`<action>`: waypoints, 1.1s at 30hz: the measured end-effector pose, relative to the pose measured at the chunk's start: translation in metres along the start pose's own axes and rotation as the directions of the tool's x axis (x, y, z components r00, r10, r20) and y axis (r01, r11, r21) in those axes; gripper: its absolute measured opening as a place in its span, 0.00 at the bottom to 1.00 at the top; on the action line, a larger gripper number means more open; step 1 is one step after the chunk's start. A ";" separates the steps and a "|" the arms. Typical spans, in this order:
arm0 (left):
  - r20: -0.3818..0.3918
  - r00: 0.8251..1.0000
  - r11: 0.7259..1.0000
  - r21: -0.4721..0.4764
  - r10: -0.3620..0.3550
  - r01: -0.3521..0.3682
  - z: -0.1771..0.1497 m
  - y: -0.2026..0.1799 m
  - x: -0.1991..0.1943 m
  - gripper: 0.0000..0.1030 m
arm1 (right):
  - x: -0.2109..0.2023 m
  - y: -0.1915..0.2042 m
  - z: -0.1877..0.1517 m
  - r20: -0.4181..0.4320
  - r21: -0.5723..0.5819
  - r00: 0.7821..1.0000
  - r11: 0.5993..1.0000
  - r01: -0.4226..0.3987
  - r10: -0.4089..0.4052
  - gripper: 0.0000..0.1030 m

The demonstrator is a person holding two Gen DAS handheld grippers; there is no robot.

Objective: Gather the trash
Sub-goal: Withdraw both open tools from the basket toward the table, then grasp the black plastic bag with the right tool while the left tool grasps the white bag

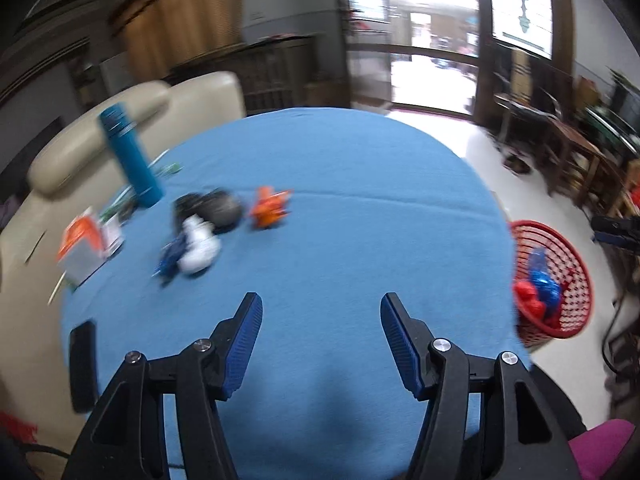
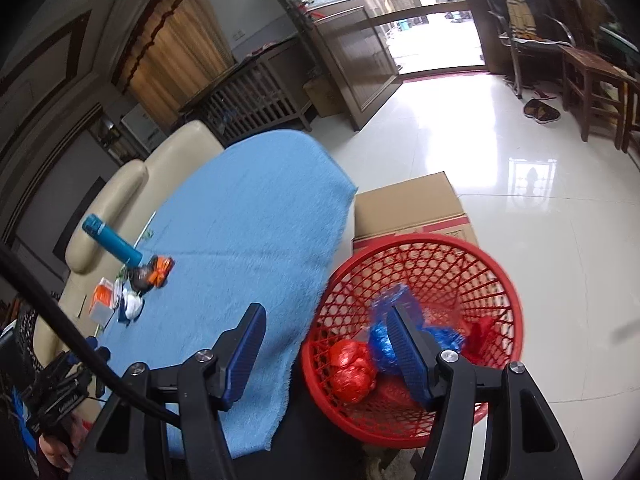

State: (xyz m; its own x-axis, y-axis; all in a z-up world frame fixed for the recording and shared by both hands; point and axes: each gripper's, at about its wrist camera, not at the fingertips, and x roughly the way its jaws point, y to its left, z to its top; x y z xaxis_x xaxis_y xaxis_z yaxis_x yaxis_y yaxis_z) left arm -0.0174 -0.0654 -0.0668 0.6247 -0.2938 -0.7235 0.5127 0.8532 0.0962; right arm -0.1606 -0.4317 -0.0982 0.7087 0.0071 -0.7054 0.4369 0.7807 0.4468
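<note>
1. Left wrist view, blurred: the left tool (image 1: 321, 316) sits at the bottom centre of the frame, its two blue-padded fingers spread apart with only the blue cloth of the counter (image 1: 360, 208) showing between them; it holds nothing.
2. At the left of that view, trash lies in a loose cluster on the cloth: an orange wrapper (image 1: 270, 207), a dark lump (image 1: 212, 208) just beside it, and a white and blue crumpled piece (image 1: 192, 250) below the lump; a teal bottle (image 1: 130, 156) stands tilted at the upper left, and a small orange and white box (image 1: 86, 246) lies near the cloth's left edge.
3. At the right edge a red basket (image 1: 576, 280) stands on the floor, holding red and blue crumpled bags.
4. Right wrist view: the right tool (image 2: 326, 322) sits at the bottom centre, fingers parted and empty; one finger is over the cloth, the other over the basket (image 2: 508, 280).
5. Inside the basket lie a red bag (image 2: 352, 372) and a blue bag (image 2: 384, 340); a cardboard box (image 2: 408, 208) sits behind it on the glossy floor.
</note>
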 end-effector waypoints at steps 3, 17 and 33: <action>-0.010 0.999 0.993 -0.106 0.050 -0.050 -0.015 0.048 0.000 0.61 | 0.012 0.026 -0.003 -0.027 -0.053 1.000 0.999 -0.010 0.008 0.65; -0.013 0.993 0.955 -0.273 0.116 -0.115 -0.036 0.148 0.013 0.61 | 0.118 0.219 0.008 -0.216 -0.327 0.958 0.910 -0.254 0.190 0.64; -0.044 0.998 0.923 -0.381 0.046 -0.059 -0.060 0.184 0.019 0.61 | 0.265 0.385 0.039 -0.357 -0.479 0.910 0.796 -0.371 0.209 0.60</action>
State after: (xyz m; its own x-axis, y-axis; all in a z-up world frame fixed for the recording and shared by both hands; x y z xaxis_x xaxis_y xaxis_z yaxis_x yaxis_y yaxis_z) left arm 0.0538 0.1115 -0.1036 0.6210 -0.2354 -0.7477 0.2122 0.9687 -0.1288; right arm 0.2172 -0.1538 -0.0915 0.5388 0.3928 -0.7452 -0.1805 0.9179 0.3533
